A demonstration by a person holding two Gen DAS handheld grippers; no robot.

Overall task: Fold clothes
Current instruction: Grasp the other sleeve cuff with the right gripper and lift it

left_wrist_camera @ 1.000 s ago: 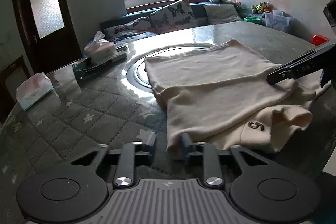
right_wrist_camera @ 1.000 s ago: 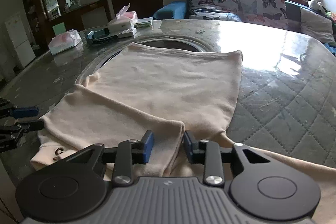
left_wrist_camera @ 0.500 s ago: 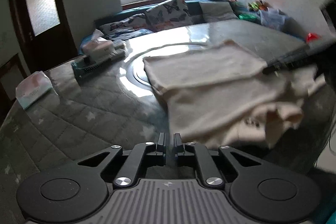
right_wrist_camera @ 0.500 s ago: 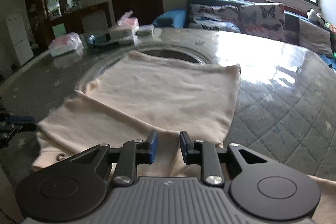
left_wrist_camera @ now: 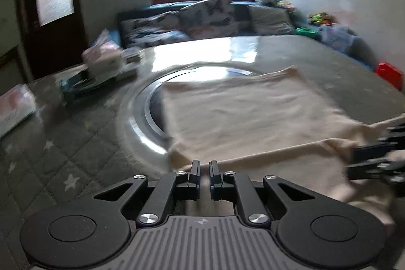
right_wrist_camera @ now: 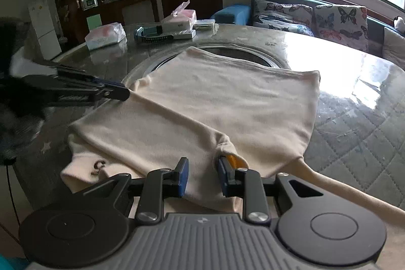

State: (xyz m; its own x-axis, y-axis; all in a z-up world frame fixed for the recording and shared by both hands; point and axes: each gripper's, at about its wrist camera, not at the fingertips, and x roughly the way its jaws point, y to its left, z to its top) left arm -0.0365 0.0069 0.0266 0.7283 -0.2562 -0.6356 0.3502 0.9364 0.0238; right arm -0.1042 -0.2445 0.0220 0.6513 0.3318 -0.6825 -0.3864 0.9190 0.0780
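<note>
Cream garment [right_wrist_camera: 227, 103] on the worktop [right_wrist_camera: 367, 118]. Left tool [left_wrist_camera: 204, 170] nearly together, pinching its edge; right tool [right_wrist_camera: 201, 173] apart. Only the right view shows a dark embroidered mark [right_wrist_camera: 98, 167], unreadable.

Round tabletop with a cream garment and clutter at its far edge

The tabletop [right_wrist_camera: 359, 143] wears a grey quilted, star-printed cover under a glossy clear sheet, with a round metal ring [right_wrist_camera: 243, 52] at its centre. A cream garment [right_wrist_camera: 227, 103] lies spread across it, partly folded and overlapping the ring. Near the far rim sit two tissue packs [right_wrist_camera: 105, 36] [right_wrist_camera: 181, 18], a teal and black brush-like object [right_wrist_camera: 152, 33] and a flat white item [right_wrist_camera: 206, 22].
</note>
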